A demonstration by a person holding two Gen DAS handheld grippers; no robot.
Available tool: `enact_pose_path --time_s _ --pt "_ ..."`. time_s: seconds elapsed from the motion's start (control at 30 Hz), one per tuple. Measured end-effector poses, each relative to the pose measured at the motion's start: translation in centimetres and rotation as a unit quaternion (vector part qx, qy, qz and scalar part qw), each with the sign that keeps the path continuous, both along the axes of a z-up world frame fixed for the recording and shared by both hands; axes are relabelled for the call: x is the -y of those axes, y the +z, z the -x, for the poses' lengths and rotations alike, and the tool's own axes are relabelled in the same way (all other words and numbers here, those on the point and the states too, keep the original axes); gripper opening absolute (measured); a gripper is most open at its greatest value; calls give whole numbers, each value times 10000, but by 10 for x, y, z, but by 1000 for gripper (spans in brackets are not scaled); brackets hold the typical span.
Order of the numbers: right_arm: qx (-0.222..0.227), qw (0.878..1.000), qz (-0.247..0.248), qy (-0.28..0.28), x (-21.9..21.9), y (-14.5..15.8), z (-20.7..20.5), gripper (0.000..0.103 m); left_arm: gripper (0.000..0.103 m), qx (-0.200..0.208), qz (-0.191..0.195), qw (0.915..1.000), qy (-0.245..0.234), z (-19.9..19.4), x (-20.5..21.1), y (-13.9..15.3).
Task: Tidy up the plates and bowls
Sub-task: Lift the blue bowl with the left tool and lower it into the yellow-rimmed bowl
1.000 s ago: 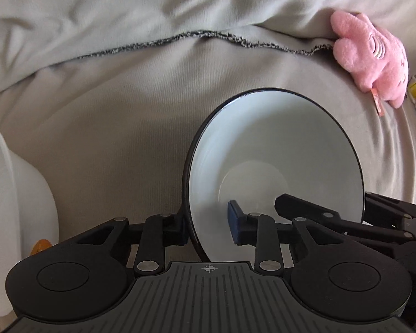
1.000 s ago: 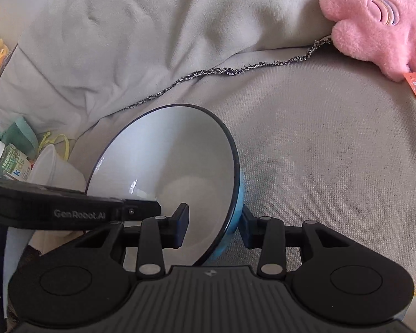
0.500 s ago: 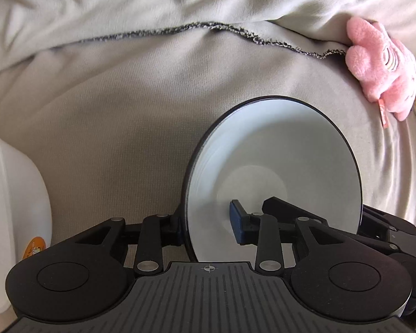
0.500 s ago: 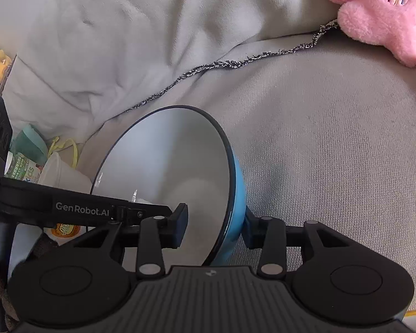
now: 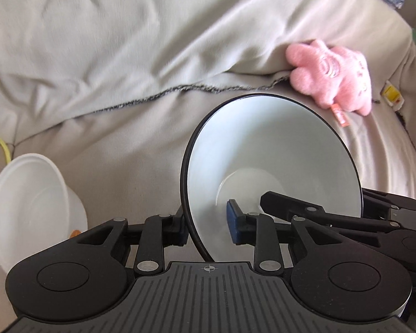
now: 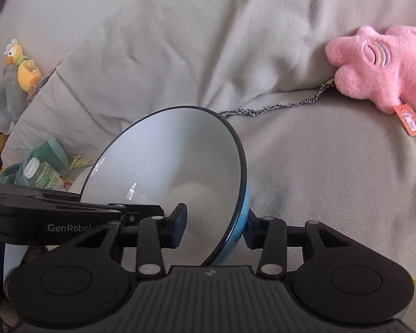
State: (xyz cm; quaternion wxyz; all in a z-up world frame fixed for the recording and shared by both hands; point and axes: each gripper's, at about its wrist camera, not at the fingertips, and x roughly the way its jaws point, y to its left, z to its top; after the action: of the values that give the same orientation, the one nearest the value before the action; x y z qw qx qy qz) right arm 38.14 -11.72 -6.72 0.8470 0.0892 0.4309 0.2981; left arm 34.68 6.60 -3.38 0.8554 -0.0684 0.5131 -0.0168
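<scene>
The blue-and-white bowl [image 5: 271, 166] hangs above the grey blanket [image 5: 124, 149], tipped so its white inside faces both cameras, and each gripper straddles one side of the black-edged rim. The left gripper [image 5: 206, 226] has one finger outside the wall and its blue pad inside; its jaws are closing on that rim, though the inner pad shows a visible gap from the wall. The right gripper [image 6: 215, 229] brackets the opposite rim, one finger on the glossy blue outer wall, the other inside, and its jaws are opening. The next move likely turns on the white plastic bowl [image 5: 30, 208], sitting low to the left of the left gripper, the nearer hand. The held bowl looks hard, glazed and slippery; the blanket is soft and wrinkled, with a pink plush toy [image 6: 382, 69] beyond.
</scene>
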Motion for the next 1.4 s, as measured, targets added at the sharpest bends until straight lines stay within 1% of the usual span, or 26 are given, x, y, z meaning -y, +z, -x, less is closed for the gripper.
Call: enact_pose_path --time_s 0.17,0.3,0.37,0.43,0.5,0.57,0.67,0.73,0.77,0.87,1.0,1.17,1.3,1.4 --pt "316 9995 -53 -36 33 30 34 43 31 217 -54 9995 -231 29 39 30" --pt "524 9985 63 -124 71 43 68 45 31 318 -58 9977 -599 47 80 41" --pt "556 9983 107 -142 93 43 84 47 31 318 -69 9962 -814 56 103 40" --pt "484 9985 150 -223 114 36 96 47 31 242 -105 9946 -1001 61 123 30" --pt "333 9988 180 -323 131 25 100 47 31 65 -130 9936 -1117 60 137 17" --pt "127 9988 173 -436 141 10 98 47 30 -147 -143 9934 -1125 58 147 2" --pt "-74 9985 187 -509 148 -11 96 47 27 -407 -289 9930 -1073 55 154 -18" --pt "-86 9982 198 -561 151 -22 96 48 25 -335 -254 9935 -1059 53 155 -20" --pt "-40 9980 215 -589 151 -24 96 48 24 -323 -297 9931 -1084 52 156 -19" --pt "17 9980 178 -608 152 -27 96 50 23 -350 -328 9934 -1040 46 157 -17" --pt "-113 9982 -14 -593 155 -29 93 51 21 -547 -107 9943 -907 40 150 -18" --pt "-237 9982 -98 -543 159 -29 94 51 18 -614 44 9950 -791 43 143 -15" --pt "-276 9982 -43 -525 160 -25 98 51 18 -677 71 9957 -630 41 142 -13" --pt "-128 9981 164 -576 158 -21 102 51 18 -685 -19 9954 -670 41 146 -15"
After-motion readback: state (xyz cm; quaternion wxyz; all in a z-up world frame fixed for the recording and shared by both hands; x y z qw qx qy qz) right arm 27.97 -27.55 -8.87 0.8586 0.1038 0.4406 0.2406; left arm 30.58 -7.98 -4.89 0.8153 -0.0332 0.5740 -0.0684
